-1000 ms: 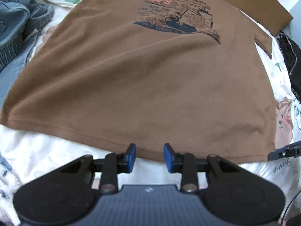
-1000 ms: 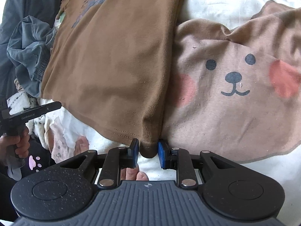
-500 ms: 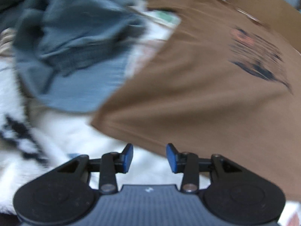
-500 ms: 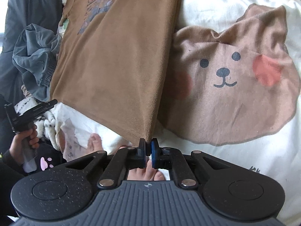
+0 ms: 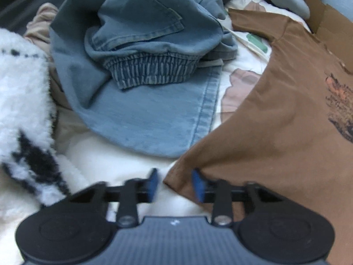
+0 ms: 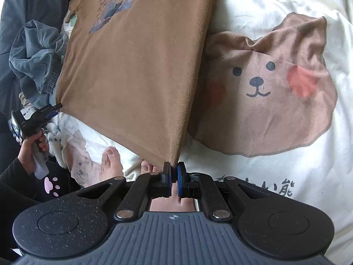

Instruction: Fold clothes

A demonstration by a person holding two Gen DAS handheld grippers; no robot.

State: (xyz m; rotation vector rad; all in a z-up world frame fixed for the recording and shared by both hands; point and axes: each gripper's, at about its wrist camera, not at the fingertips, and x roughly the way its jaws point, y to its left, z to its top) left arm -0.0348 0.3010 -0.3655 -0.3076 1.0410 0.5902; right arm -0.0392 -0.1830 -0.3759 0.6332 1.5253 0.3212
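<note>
The shirt (image 6: 136, 70) lies spread on the bed (image 6: 275, 4). The right gripper (image 6: 173, 172) pinches its near hem corner; the left gripper's (image 5: 174, 184) fingers are closing around the other corner, not yet pressing. Seat both plies, then lift level

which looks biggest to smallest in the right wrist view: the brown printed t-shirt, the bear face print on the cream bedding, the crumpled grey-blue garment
1. brown printed t-shirt, though its lifted corner sits near the camera, so this is unsure
2. bear face print, close to the shirt in apparent size
3. crumpled grey-blue garment, clearly smallest, partly hidden by the shirt
</note>
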